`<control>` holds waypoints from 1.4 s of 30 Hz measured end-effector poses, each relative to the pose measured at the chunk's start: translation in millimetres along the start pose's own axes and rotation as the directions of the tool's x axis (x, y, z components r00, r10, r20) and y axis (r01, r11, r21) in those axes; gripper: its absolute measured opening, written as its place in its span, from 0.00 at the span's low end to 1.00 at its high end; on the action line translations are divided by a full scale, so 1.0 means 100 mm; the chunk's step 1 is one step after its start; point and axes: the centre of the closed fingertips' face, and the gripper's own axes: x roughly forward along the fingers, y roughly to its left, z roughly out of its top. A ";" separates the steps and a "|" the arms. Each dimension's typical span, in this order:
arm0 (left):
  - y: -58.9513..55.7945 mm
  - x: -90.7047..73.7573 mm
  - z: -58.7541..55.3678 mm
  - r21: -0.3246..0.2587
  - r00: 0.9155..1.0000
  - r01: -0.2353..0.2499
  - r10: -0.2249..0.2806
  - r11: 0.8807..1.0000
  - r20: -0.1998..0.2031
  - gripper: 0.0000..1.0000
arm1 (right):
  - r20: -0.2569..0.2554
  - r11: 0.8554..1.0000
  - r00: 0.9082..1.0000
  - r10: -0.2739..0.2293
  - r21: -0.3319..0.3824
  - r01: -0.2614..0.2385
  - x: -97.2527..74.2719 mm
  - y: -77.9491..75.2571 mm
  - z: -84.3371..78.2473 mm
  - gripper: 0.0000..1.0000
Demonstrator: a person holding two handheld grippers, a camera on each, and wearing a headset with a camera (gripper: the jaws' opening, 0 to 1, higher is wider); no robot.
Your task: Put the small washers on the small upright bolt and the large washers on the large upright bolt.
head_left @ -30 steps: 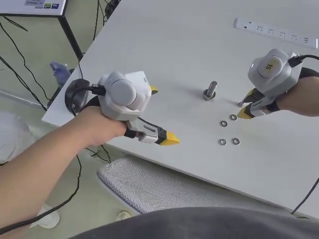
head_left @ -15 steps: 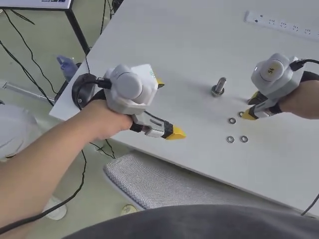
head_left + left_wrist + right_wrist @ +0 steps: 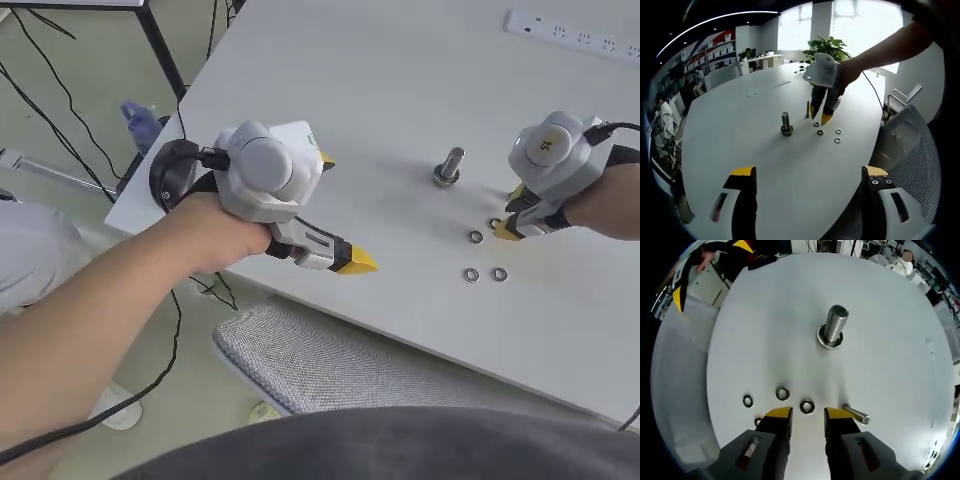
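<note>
Worktop (image 3: 400, 80): large bolt (image 3: 449, 167) upright mid-surface. Small bolt (image 3: 856, 414) right of it, just beside right gripper (image 3: 808, 415). Four washers (image 3: 782, 392) clustered toward the front edge, one just ahead of that gripper's fingers. Power strip (image 3: 575, 35) at the back.

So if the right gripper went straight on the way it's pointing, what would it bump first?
Probably the round silver metal washer lying on the white table, just ahead of the right gripper, in line with the gap between its open jaws. Depth is hard to judge; the large upright steel bolt stands farther along.
</note>
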 end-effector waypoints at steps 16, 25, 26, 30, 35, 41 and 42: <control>0.02 -0.01 -0.03 0.006 1.000 0.001 -0.001 1.000 -0.014 0.85 | -0.012 1.000 1.000 -0.007 -0.007 0.007 0.09 -0.06 0.00 0.24; 0.02 -0.02 -0.02 0.001 1.000 -0.001 0.001 1.000 -0.009 0.85 | -0.019 0.999 1.000 -0.020 -0.051 0.019 0.11 -0.04 0.01 0.21; 0.02 -0.02 -0.02 0.000 1.000 -0.001 0.001 1.000 -0.009 0.84 | -0.020 0.999 1.000 -0.020 -0.048 0.019 0.11 -0.03 0.01 0.21; 0.03 -0.03 -0.01 0.006 1.000 -0.003 0.003 1.000 -0.012 0.84 | -0.026 0.999 0.999 -0.018 -0.048 0.017 0.10 -0.01 0.01 0.19; -0.01 -0.03 -0.01 0.001 1.000 0.007 -0.007 1.000 -0.005 0.84 | -0.016 0.998 1.000 -0.024 -0.052 0.023 0.09 0.00 0.00 0.15; -0.03 -0.03 -0.03 0.005 1.000 0.010 -0.010 1.000 -0.011 0.83 | -0.047 0.996 0.998 -0.033 -0.082 0.029 0.08 0.04 0.01 0.14; -0.04 -0.03 -0.03 0.006 1.000 0.010 -0.010 1.000 -0.009 0.83 | -0.053 0.996 0.998 -0.033 -0.082 0.029 0.08 0.03 0.01 0.14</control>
